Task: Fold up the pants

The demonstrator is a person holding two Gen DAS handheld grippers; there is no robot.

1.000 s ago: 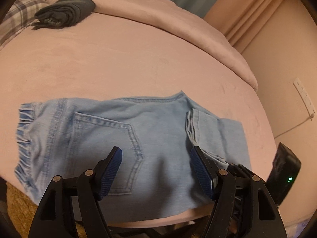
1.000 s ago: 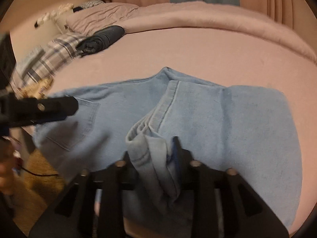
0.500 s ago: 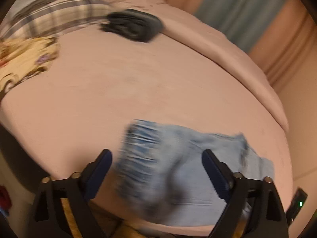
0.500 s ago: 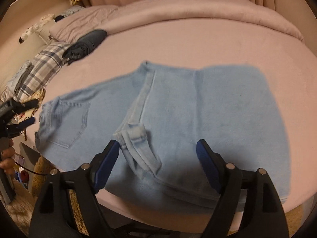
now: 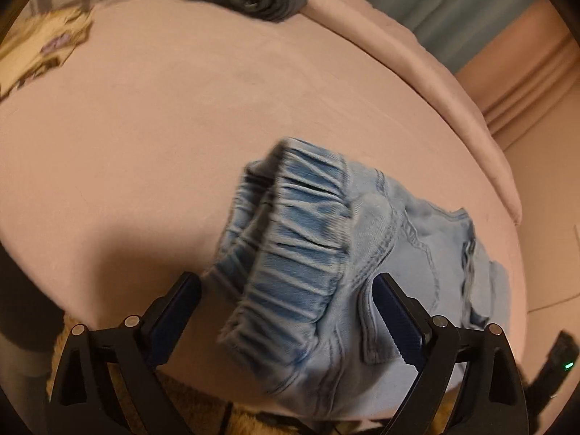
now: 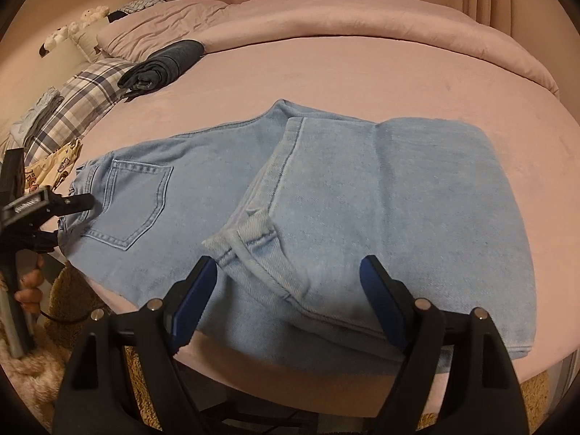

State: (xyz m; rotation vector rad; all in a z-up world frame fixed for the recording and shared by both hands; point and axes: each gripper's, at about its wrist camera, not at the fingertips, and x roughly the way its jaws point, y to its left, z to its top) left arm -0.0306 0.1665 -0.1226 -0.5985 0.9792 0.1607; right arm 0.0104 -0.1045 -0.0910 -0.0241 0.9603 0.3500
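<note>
Light blue jeans [image 6: 362, 181] lie across the pink bed [image 6: 326, 79], the legs folded back over the seat. Their elastic waistband [image 5: 297, 239] is bunched at the left end, close in front of my left gripper [image 5: 284, 282], whose jaws stand wide on either side of it without pressing. My right gripper [image 6: 288, 262] is open too, just above the leg hems [image 6: 253, 239] lying near the bed's front edge. A back pocket [image 6: 137, 203] faces up. In the right wrist view the left gripper's fingers [image 6: 78, 201] sit at the waistband.
A dark folded garment [image 6: 166, 65] and a plaid pillow [image 6: 83, 98] lie at the back left, with a rolled pink duvet [image 6: 326, 18] behind. A shaggy rug [image 6: 72, 297] lies below the bed edge. A black device with a green light [image 5: 558, 362] stands at the right.
My right gripper let go of the leg hems, which now lie on the jeans, and opened wide. My left gripper moved from over the pocket to the waistband end and opened wider.
</note>
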